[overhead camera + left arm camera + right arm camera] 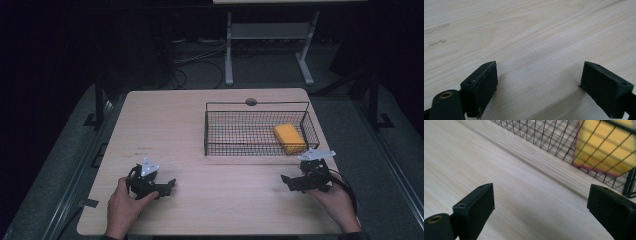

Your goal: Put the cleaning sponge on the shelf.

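The left gripper [165,186] rests low on the table [190,200], held in the left hand [122,207]; its jaws stand wide apart with nothing between them (the left gripper view has bare pale wood in the gap). Ahead of it the wood carries a couple of faint scuff marks [436,28]. Nothing stands in its way.

The right gripper [288,182] sits near the table's right edge in the right hand [340,205], released as well, jaws spread with bare table between them. Just beyond it and a little to its right stands a black wire basket [215,127], its near wall between the gripper and what lies inside.

In the basket, at the end nearest the right gripper, lies a yellow sponge [289,138], flat on the mesh floor and close to the right wall. Its long axis runs roughly away from the person, slightly slanted. In the right gripper view the sponge [606,147] shows through the wire, with a pinkish lower edge.

Behind the table, on the dark floor, stand the white legs of a second table [229,55], with cables [200,62] beside them.
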Available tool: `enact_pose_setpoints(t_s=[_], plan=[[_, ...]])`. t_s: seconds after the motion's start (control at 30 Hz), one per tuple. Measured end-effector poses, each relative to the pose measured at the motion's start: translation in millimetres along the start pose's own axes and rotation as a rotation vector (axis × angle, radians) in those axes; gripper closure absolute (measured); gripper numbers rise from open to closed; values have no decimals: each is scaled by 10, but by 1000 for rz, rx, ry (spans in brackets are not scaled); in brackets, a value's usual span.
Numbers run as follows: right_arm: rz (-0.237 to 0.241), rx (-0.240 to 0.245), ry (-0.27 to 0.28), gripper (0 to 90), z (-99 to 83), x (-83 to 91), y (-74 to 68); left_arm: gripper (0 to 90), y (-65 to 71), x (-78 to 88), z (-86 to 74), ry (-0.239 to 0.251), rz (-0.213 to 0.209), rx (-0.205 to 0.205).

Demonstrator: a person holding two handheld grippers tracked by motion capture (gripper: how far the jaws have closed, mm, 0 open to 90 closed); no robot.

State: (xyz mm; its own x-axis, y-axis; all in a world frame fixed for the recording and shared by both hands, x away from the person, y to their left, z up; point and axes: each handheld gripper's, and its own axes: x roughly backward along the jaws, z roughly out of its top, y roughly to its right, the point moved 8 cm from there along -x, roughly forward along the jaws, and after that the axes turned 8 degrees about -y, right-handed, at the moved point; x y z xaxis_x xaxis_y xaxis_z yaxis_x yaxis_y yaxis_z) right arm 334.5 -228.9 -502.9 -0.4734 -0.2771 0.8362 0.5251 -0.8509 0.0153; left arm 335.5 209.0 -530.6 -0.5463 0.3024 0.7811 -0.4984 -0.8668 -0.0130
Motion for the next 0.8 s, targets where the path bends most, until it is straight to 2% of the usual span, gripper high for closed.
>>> enact_pose_setpoints(t_s=[0.2, 0.3, 0.43, 0.53, 0.63, 0.8], plan=[[-40, -5, -24, 68, -191, -130, 31, 131, 0, 0, 1, 1, 1, 0], [-37, 4, -24, 68, -262, -169, 41, 132, 0, 0, 1, 1, 0, 0], [-15, -15, -5, 33, -302, -193, 31, 132, 0, 0, 0, 1, 0, 0], [22, -37, 25, 26, -329, -214, 34, 132, 0, 0, 1, 1, 0, 0], [23, -45, 61, 25, -350, -215, 30, 132, 0, 0, 1, 1, 1, 0], [24, -46, 61, 24, -350, -216, 30, 132, 0, 0, 1, 1, 0, 0]])
